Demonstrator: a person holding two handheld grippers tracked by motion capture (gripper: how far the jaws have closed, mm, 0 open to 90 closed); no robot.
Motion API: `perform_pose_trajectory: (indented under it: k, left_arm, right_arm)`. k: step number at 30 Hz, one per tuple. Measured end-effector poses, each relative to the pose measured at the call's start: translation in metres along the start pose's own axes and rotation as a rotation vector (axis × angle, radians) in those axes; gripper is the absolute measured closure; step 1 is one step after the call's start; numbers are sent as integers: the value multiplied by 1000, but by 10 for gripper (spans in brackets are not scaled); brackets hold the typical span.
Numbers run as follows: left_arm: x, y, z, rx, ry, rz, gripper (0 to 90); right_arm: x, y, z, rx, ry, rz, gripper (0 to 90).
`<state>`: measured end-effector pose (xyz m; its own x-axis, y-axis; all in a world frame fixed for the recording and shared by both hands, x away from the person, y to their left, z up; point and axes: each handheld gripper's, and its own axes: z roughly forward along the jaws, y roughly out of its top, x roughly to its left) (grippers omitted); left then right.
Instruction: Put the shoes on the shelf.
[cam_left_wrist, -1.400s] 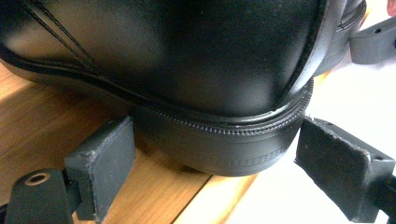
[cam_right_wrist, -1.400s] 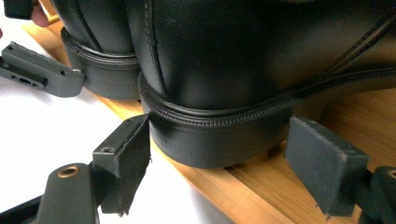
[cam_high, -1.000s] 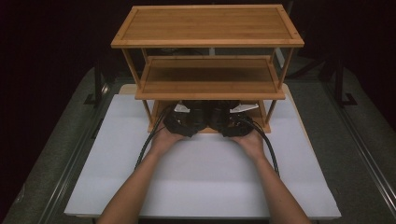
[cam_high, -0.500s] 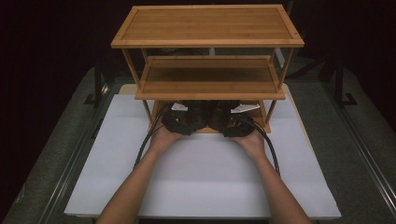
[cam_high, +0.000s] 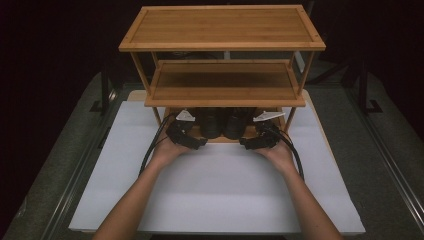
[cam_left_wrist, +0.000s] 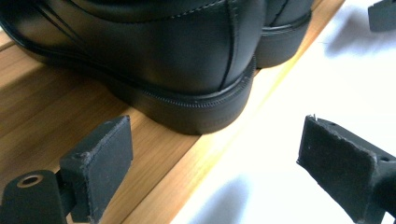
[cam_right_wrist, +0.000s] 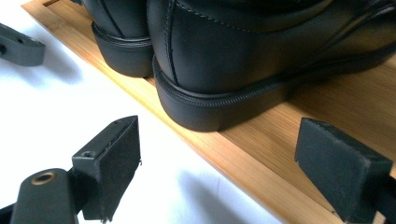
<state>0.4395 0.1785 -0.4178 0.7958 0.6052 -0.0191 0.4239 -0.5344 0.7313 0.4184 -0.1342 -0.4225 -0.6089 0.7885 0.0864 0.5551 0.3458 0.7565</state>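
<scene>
**Both grippers stand released behind the shoes on the bottom shelf**

While the pair of black leather shoes rests side by side on the lowest board of the bamboo rack (cam_high: 222, 27), both grippers sit just behind the heels with nothing between their jaws. From the high view, the rack stands at the 12 o'clock end of the white tabletop (cam_high: 220, 195), and the shoes lie under its middle shelf, heels toward the person.

From the left gripper view, the left gripper (cam_left_wrist: 215, 163) has its jaws spread wide and empty; the left shoe (cam_left_wrist: 177, 60) stands at 12 o'clock from them, its heel at the front edge of the lowest board (cam_left_wrist: 60, 107), apart from both pads. One pad hangs over the wood, the other over the white tabletop.

From the right gripper view, the right gripper (cam_right_wrist: 219, 163) has jaws that have just been opening, and they stand wide with nothing between them. The right shoe (cam_right_wrist: 243, 56) sits at 12 o'clock from them, its heel clear of the pads. The left shoe's heel shows at 11 o'clock beside it, the two heels close together.
</scene>
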Motion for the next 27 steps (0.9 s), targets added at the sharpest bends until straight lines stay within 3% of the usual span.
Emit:
perform_pose_trajectory:
  k: [4, 14, 27]
  left_arm:
    - [-1, -2, -13, -6, 6, 32, 95]
    - [-5, -17, -47, -38, 16, 23, 96]
    - [-17, -59, -94, -49, 55, 24, 96]
  right_arm:
    - [-4, -4, -13, -9, 11, 6, 101]
    - [-8, -19, -47, -37, -1, 13, 85]
    - [-8, -56, -84, -57, -31, 22, 72]
